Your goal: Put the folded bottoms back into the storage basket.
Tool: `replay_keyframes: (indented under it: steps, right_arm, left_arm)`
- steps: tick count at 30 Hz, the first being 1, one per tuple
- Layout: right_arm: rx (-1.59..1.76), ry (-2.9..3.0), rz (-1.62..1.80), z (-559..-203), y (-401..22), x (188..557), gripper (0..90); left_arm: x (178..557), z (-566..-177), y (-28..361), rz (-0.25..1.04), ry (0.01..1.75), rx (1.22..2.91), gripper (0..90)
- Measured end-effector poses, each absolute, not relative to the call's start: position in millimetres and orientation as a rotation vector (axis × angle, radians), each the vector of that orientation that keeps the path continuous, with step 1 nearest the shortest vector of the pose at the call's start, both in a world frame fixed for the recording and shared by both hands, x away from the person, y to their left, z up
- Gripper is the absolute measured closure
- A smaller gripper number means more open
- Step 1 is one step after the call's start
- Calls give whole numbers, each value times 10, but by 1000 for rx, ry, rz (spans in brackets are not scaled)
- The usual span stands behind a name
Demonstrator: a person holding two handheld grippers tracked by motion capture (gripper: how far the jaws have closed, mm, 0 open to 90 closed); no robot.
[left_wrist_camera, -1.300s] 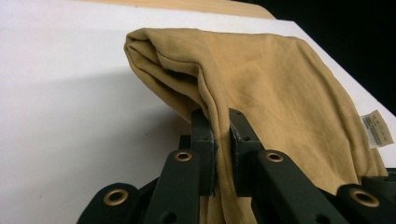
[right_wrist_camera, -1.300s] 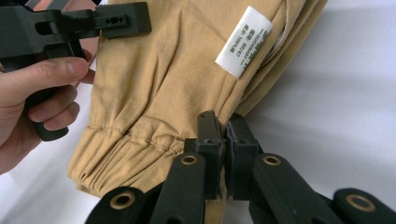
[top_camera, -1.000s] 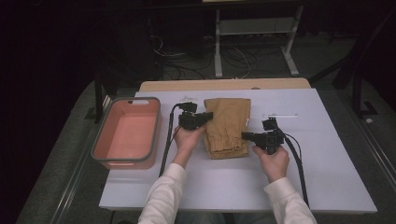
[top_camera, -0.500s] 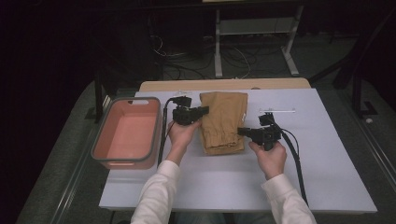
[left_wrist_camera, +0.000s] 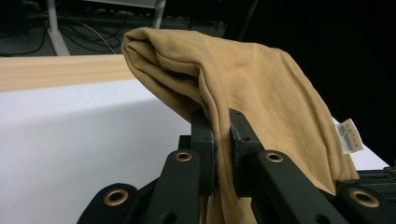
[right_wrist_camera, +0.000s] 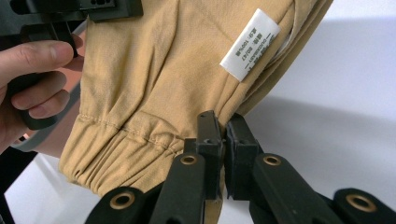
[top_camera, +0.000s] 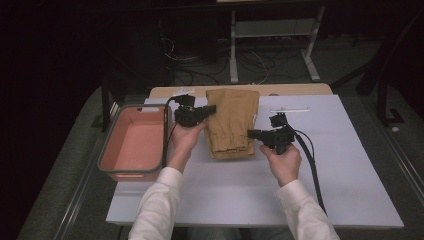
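A folded tan garment (top_camera: 231, 122) with an elastic hem and a white care label (right_wrist_camera: 250, 44) lies on the white table (top_camera: 345, 170). My left gripper (top_camera: 210, 108) is shut on the garment's left edge, and cloth (left_wrist_camera: 243, 74) is pinched between its jaws in the left gripper view. My right gripper (top_camera: 251, 134) is shut on the right edge near the hem; the right gripper view shows the fabric (right_wrist_camera: 154, 88) caught between its jaws. The cloth is raised off the table between both grippers.
A pink bin (top_camera: 131, 145) with a grey rim stands at the table's left edge, beside the left hand. A thin white rod (top_camera: 290, 109) lies at the back right. Table legs and cables stand behind the table.
Both grippers have moved away from the person toward the back of the table, carrying the tan garment along with them. Both stay shut on it.
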State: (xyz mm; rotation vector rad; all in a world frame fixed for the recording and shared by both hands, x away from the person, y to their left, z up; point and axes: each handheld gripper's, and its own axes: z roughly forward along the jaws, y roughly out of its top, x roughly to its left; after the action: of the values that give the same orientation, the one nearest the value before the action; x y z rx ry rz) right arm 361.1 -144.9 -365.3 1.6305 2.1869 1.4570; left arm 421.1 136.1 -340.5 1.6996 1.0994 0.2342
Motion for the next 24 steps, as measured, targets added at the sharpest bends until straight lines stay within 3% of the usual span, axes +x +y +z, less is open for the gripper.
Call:
replay_keyframes:
  steps: [24]
  right_arm:
    - [1561, 2222, 1542, -3442, -1054, 3749, 848]
  left_arm:
    - [4160, -3056, 1799, 304, 1091, 1663, 832]
